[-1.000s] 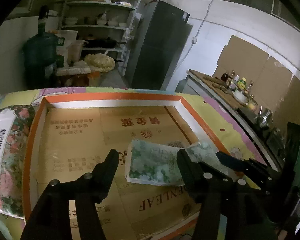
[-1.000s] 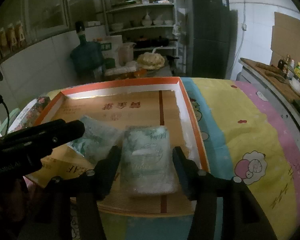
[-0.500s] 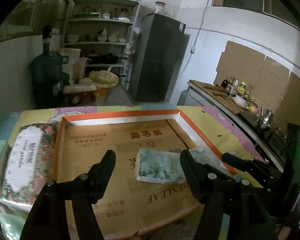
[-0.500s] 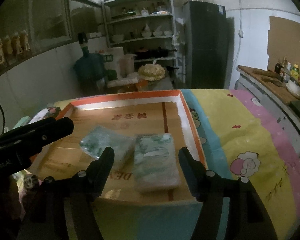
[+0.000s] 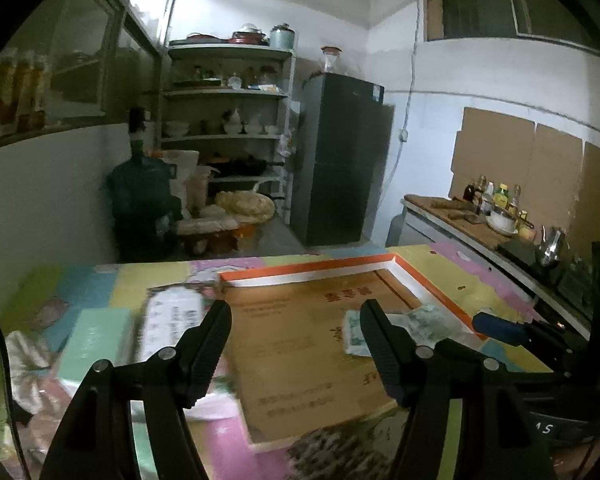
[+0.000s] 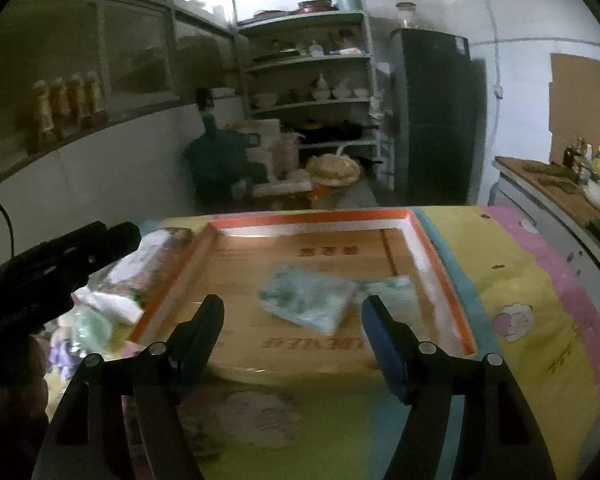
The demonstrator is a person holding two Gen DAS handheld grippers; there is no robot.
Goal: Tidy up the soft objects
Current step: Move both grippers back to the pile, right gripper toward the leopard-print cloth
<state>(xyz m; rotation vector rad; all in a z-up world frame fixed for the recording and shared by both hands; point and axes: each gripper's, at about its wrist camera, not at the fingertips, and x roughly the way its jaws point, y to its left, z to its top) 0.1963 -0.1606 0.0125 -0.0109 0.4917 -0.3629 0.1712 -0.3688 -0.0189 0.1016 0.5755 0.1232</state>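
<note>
At the far left of the surface (image 6: 516, 280), outside the tray, lies a flowered pack (image 6: 148, 260) with a white label, and loose packets (image 6: 100, 312) are heaped below it. The left gripper (image 5: 294, 324) hangs above the tray's left part, fingers apart and empty. The orange-rimmed tray (image 6: 416, 216) is lined with printed brown cardboard. On it, toward the right, lie two soft packs: a pale green mottled pack (image 6: 308, 300), slightly crumpled and turned at an angle, and just beside it a flatter whitish-green pack (image 6: 392, 292) near the right rim. The right gripper (image 6: 292, 324) hovers in front of them, its jaws opening, nothing between them.
</note>
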